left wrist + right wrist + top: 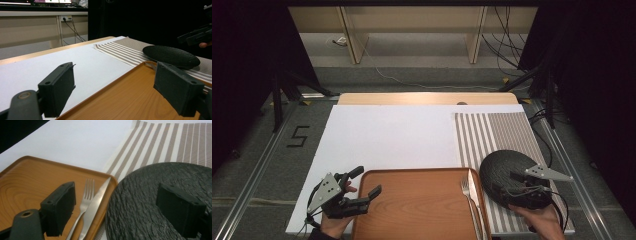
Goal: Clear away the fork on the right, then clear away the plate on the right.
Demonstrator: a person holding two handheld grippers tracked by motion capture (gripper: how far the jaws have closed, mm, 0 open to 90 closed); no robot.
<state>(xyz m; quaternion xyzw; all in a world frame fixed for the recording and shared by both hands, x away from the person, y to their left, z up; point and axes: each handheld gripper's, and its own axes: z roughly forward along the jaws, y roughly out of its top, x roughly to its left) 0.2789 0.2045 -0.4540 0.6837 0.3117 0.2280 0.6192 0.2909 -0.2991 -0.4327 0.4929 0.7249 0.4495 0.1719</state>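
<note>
A staged recording space, such as a lab or studio, is suggested rather than a home. A light wooden table (pixel 427 98) covered with a plain white sheet (pixel 387 137) is flanked by black curtains (pixel 247 60) and dark tripod legs (pixel 292 85). Metal floor rails (pixel 254 172) are seen along both sides on grey carpet, where a black numeral five (pixel 298 136) is marked. Loose black cables (pixel 507 45) are trailed across the floor beyond the table, beside pale wooden bench legs (pixel 354 40). A white wall socket (pixel 65 18) with plugged leads is seen in the left gripper view.
</note>
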